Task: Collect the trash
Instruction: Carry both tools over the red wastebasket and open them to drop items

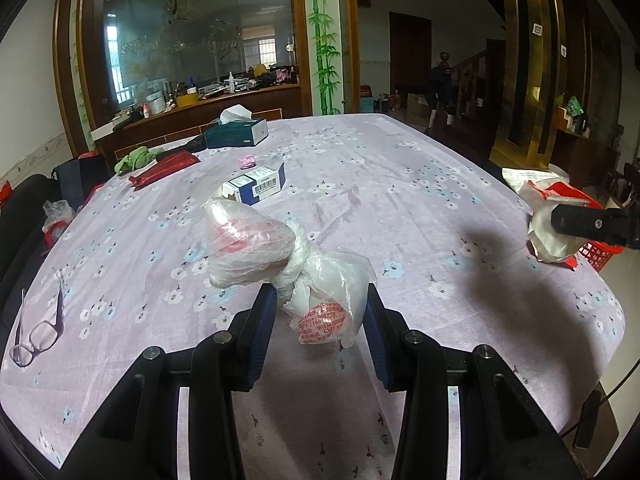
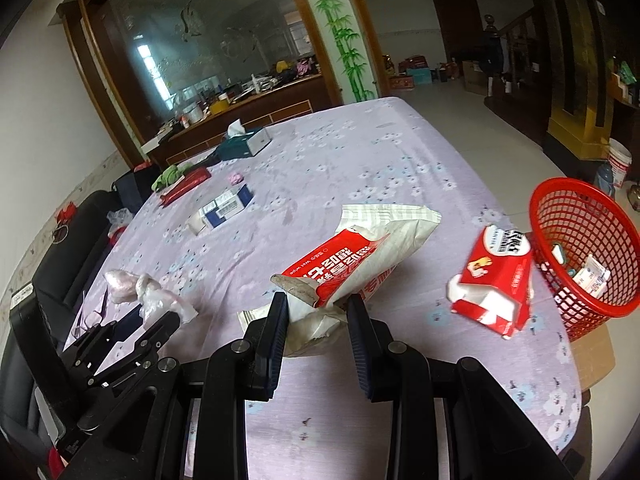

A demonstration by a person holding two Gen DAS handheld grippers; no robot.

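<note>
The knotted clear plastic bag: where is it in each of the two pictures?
Left wrist view: knotted plastic bag lies centre, between that gripper's fingers.
Right wrist view: same bag lies far left, by the left gripper.
Shared landmark: blue-and-white box.

A table (image 1: pixel 400 184) under a lilac cloth with small flowers carries the things. At its far left stands a tissue box (image 1: pixel 237 133), with a green rag (image 1: pixel 136 159) and a red pouch (image 1: pixel 166 167) nearer, then a small pink wad (image 1: pixel 247 162) and a blue-white carton (image 1: pixel 256 187). Glasses (image 1: pixel 38 328) lie at the near left edge. A knotted plastic bag (image 1: pixel 288 270) rests near the middle. On the right lies a red-white pack (image 2: pixel 494 282), beside a red basket (image 2: pixel 580 240) at the table's right edge.
</note>
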